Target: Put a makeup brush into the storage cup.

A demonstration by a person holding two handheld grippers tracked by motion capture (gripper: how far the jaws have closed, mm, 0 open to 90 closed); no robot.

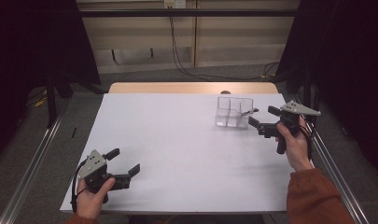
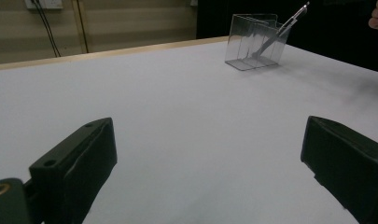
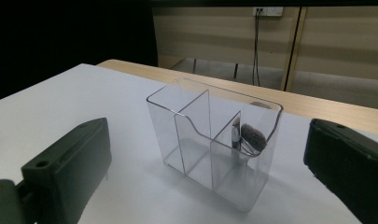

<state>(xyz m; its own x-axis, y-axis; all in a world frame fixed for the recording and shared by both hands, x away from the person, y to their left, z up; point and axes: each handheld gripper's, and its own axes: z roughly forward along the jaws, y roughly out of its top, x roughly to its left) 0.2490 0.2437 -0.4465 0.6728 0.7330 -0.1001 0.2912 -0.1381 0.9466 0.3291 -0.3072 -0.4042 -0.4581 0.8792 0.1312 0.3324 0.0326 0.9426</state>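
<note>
White and broad, the desk (image 1: 177, 154) fills the high view, with a wooden edge at its far side, dark curtains on both flanks and cables trailing down the back wall. Toward the far right stands a clear organizer (image 1: 234, 112) divided into compartments, a brush (image 1: 247, 112) leaning out of its right end. The right gripper (image 1: 261, 120) hovers just beside it, fingers spread; the left gripper (image 1: 123, 161) sits at the near left corner, well apart, fingers also spread (nothing lies between them).

Left gripper view: bare desk runs between the two black fingers up to the organizer (image 2: 255, 42), the brush handle (image 2: 289, 21) slanting out.

Right gripper view: the organizer (image 3: 210, 140) stands between the spread fingers, untouched, and the brush (image 3: 246, 137) rests head-up in its rightmost compartment
</note>
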